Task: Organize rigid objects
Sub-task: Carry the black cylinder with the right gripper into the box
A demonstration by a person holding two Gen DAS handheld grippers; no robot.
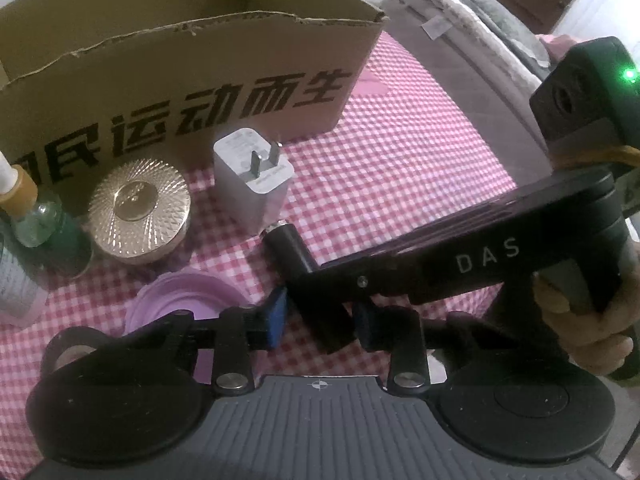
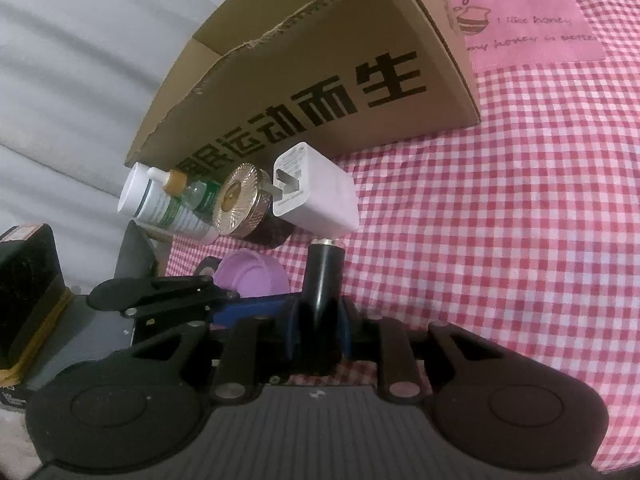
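A black cylinder with a silver tip lies slanted just above the pink checked cloth. In the left wrist view my left gripper has its blue pads on either side of the cylinder's lower end, shut on it. My right gripper reaches in from the right and clamps the same cylinder higher up. In the right wrist view the cylinder stands between the pads of my right gripper, which is shut on it. The blue finger of my left gripper comes in from the left.
A white wall charger, a gold round jar, a green dropper bottle, a white bottle and a purple lid sit before an open cardboard box. Bedding lies far right. A gloved hand holds the right gripper.
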